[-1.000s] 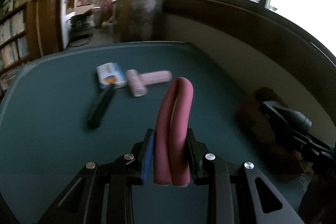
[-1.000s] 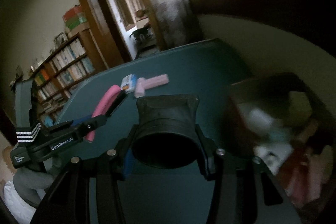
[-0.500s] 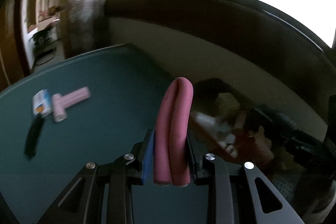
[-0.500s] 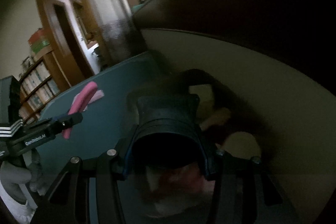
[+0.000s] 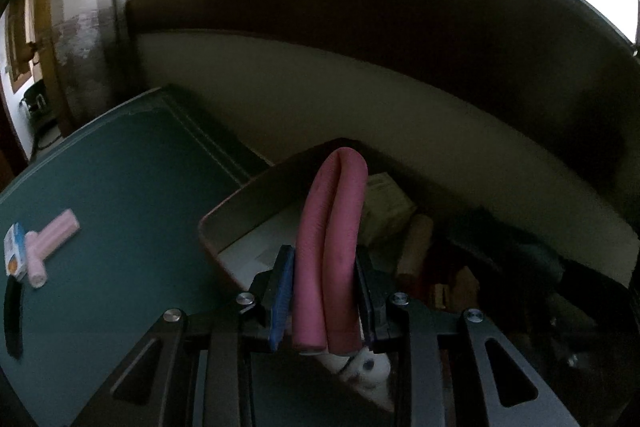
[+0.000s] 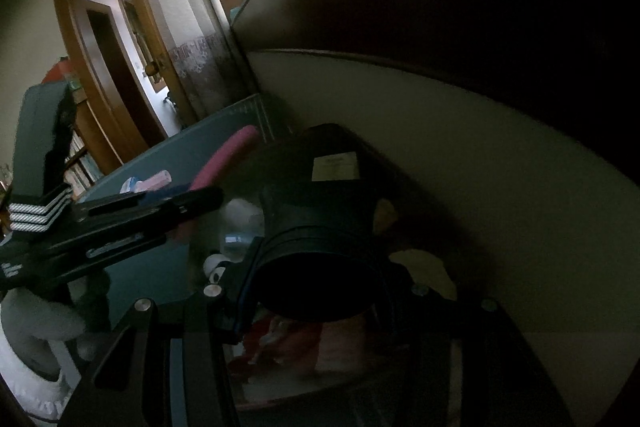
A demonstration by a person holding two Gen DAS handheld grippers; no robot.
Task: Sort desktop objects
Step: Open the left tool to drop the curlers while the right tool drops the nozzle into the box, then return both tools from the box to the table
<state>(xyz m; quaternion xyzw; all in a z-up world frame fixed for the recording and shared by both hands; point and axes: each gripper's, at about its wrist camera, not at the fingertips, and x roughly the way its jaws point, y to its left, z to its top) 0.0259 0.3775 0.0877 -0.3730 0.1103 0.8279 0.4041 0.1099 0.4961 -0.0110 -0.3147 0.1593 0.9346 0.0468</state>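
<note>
Desktop clutter goes into the brown box [image 5: 240, 203], so my left gripper [image 5: 324, 295] pinches the folded pink foam tube [image 5: 332, 243] above its near rim, while my right gripper [image 6: 316, 287] clamps a black cup-like thing [image 6: 316, 211] over the box's contents; the pink roller [image 5: 48, 243] waits far left.

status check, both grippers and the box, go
Left gripper shut on folded pink tube, over box. Right gripper shut on black cup, above box. Box already cluttered; roller on table.
</note>
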